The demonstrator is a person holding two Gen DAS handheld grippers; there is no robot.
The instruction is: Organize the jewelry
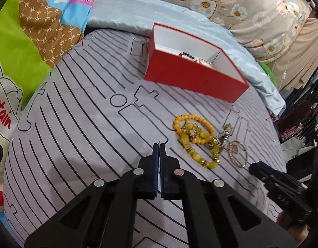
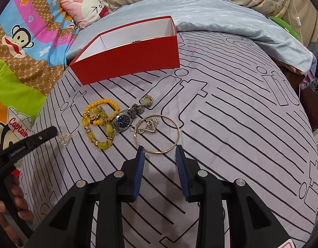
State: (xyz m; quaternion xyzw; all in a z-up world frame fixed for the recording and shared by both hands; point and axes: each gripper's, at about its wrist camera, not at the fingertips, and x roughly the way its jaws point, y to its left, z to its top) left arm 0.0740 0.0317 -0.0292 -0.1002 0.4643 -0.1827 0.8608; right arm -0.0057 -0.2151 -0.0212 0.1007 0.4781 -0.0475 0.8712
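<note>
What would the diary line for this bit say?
left gripper: shut, empty | right gripper: open by gold bangle | red box: some jewelry inside | yellow bead bracelets, watch: on bedsheet

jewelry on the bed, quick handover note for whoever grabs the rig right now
Left hand-held gripper: shut, nothing visibly held, low over the striped sheet.
Right hand-held gripper: open, empty, its tips either side of the gold bangle.
Done: a dark beaded bracelet and a gold piece lie in the red box.
Left on the sheet: yellow bead bracelets, watch, bangle, rhinestone pendant, small clear piece.
</note>
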